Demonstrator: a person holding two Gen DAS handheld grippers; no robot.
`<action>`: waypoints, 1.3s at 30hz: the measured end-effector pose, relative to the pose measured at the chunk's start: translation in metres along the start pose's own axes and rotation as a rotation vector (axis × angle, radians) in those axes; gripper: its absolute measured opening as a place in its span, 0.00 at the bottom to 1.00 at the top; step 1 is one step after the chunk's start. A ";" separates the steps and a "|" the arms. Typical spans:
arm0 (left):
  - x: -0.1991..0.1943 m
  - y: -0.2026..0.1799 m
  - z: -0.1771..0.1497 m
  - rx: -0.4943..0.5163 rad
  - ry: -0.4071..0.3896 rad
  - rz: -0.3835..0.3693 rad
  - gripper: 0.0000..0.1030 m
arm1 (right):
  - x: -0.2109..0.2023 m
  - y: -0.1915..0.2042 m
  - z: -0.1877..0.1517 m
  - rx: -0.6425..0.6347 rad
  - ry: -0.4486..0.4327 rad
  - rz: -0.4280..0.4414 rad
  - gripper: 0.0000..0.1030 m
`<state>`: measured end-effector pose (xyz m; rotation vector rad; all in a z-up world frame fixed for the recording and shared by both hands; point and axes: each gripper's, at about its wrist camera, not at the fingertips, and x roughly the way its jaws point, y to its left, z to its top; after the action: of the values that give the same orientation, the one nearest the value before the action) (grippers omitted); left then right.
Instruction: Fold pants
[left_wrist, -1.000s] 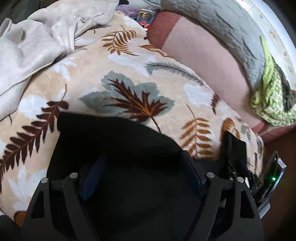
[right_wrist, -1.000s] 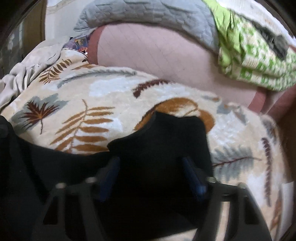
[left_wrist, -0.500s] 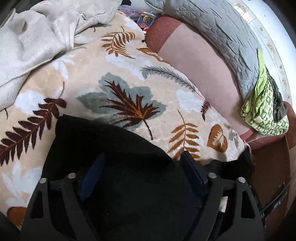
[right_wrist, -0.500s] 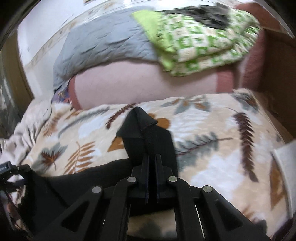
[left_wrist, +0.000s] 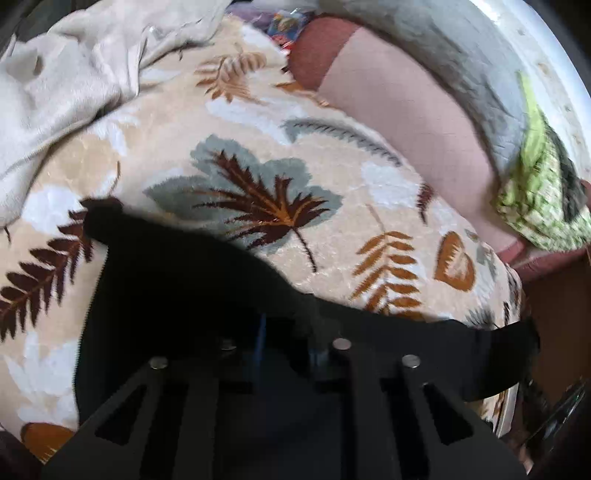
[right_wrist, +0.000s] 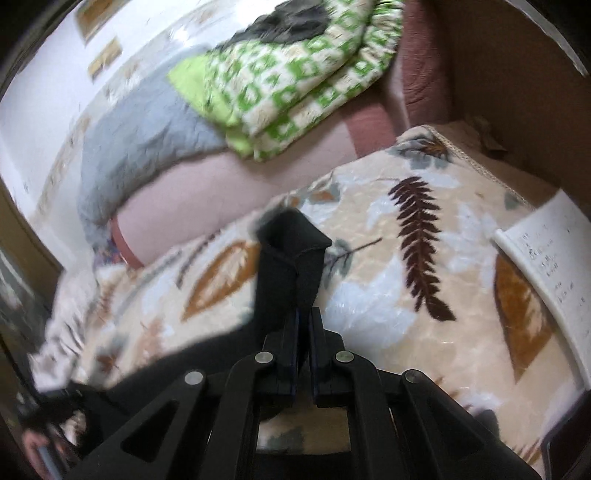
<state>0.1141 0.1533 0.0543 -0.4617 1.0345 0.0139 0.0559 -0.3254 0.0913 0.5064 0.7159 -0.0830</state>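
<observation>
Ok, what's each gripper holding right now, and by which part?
Both hold the black pants. The right gripper pinches a bunched end of the fabric. The left gripper has just closed on the fabric's edge; which part is unclear.

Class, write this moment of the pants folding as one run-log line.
task: fold pants | left gripper: shut on black pants | right gripper: shut on black pants | surface: leaf-print blanket

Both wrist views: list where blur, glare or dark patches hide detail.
Left wrist view: mild smear; the black pants show no folds, and the left gripper merges into them. Right wrist view: heavier blur at the left edge and over the green checked quilt; white wall washed out.
</observation>
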 end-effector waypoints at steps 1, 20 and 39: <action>-0.008 -0.002 -0.002 0.021 -0.013 -0.010 0.11 | -0.009 -0.003 0.002 0.016 -0.016 0.016 0.03; -0.033 0.045 -0.098 0.074 0.096 -0.063 0.10 | -0.085 -0.089 -0.076 0.154 0.058 -0.028 0.03; -0.051 0.052 -0.119 0.124 0.086 -0.091 0.28 | -0.101 -0.107 -0.098 0.142 0.099 -0.219 0.21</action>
<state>-0.0225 0.1663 0.0270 -0.3986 1.0908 -0.1514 -0.1060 -0.3830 0.0489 0.5692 0.8646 -0.3168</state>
